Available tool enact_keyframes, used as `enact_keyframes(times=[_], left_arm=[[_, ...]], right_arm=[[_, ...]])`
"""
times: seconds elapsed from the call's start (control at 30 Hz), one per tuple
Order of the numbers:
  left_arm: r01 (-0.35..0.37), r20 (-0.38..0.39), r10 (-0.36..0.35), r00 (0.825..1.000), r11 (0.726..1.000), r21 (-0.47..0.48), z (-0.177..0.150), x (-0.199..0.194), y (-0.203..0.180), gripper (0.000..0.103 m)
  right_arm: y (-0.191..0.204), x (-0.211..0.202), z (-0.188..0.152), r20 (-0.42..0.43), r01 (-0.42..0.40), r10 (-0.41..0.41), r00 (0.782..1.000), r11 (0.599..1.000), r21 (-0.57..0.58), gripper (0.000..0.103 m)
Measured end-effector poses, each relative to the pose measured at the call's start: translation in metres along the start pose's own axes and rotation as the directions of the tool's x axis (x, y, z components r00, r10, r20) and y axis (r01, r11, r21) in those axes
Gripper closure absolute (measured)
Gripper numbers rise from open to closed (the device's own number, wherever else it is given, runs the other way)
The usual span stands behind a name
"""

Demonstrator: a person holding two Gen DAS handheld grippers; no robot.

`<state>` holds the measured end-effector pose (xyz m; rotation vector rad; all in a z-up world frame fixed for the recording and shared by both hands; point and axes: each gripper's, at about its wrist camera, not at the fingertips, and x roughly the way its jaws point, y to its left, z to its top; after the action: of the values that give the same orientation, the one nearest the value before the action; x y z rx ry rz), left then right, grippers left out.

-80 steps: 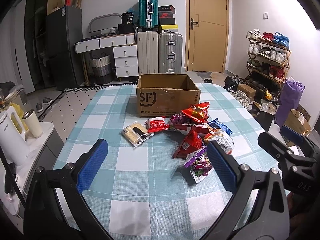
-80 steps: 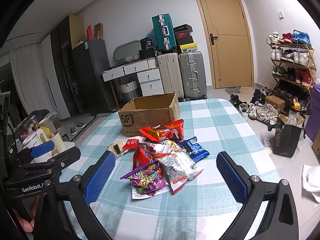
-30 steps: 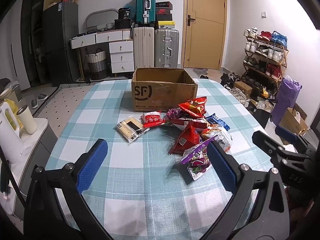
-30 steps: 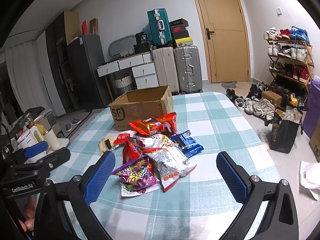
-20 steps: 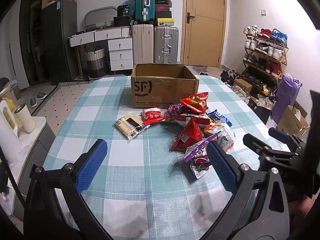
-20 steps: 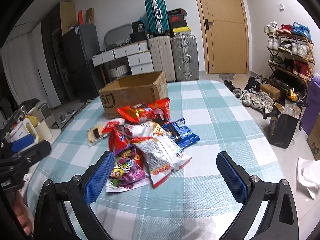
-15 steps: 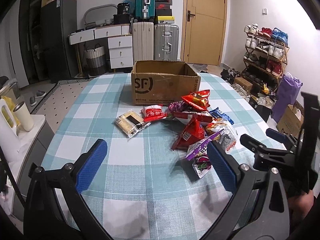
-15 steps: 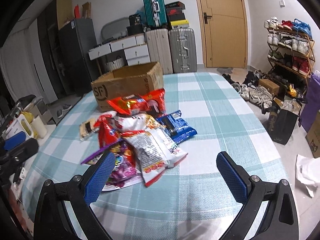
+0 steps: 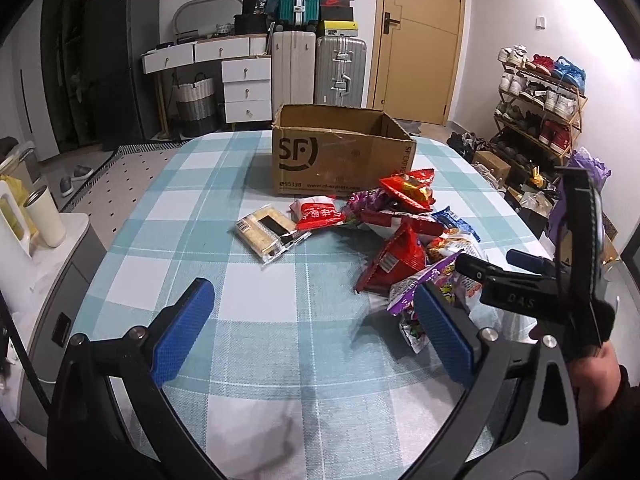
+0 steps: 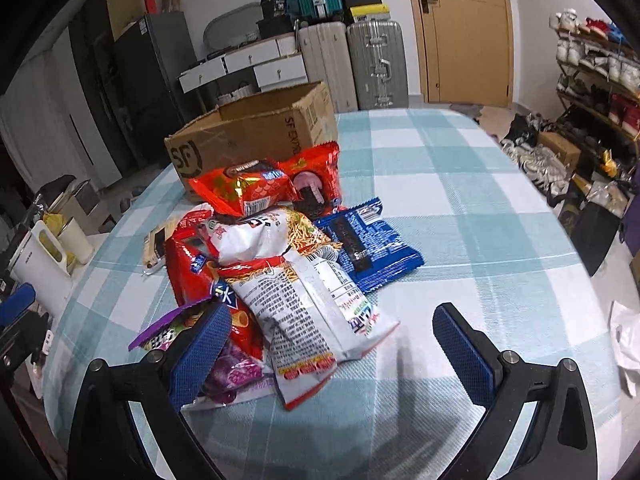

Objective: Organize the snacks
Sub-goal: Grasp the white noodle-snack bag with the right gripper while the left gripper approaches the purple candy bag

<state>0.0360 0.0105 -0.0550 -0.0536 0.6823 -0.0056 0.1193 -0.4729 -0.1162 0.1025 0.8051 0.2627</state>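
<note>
Currently, in the left wrist view, the left gripper (image 9: 316, 328) is hovering with its fingers wide apart and empty above the checked tablecloth (image 9: 248, 184), on the near side of the cardboard box (image 9: 340, 156). The snack pile (image 9: 404, 232) is lying just in front of the box, toward its right corner, with a flat cracker pack (image 9: 266, 234) resting apart to the pile's left. The right gripper (image 9: 516, 280) is showing at the pile's right edge; its opening cannot be judged from this view. In the right wrist view, the right gripper (image 10: 330, 346) is standing open and holding nothing, its left finger (image 10: 202, 354) sitting over a purple candy bag (image 10: 228, 372) at the end of the pile farthest from the box. A white noodle-snack bag (image 10: 308, 296) is lying between the fingers, overlapping a red bag (image 10: 192, 268) and beside a blue wafer pack (image 10: 368, 244). These packets are judged light, air-filled, crinkly and slippery, with crushable contents. Taking hold at a sealed flat edge or corner seam, with gentle closure, appears preferable to squeezing the puffed middle. Neighbouring packets may be dragged along when one is lifted.
</note>
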Motion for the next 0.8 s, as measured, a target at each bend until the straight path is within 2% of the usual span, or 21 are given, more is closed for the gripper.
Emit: enact_keyframes(times=[0.43, 0.57, 0.8], left_arm=[[0.006, -0.015, -0.006, 1.000, 1.000, -0.008, -0.003, 0.005, 0.003, 0.004], [0.009, -0.019, -0.009, 1.000, 1.000, -0.008, -0.004, 0.005, 0.002, 0.004], [0.007, -0.024, -0.007, 1.000, 1.000, -0.007, -0.004, 0.004, 0.001, 0.004]], right_arm=[[0.000, 0.025, 0.000, -0.045, -0.017, 0.016, 0.999, 1.000, -0.023, 0.002], [0.000, 0.033, -0.001, -0.072, -0.032, 0.030, 0.997, 0.999, -0.019, 0.012], [0.000, 0.029, -0.004, -0.061, -0.030, 0.028, 0.998, 0.999, -0.036, 0.027]])
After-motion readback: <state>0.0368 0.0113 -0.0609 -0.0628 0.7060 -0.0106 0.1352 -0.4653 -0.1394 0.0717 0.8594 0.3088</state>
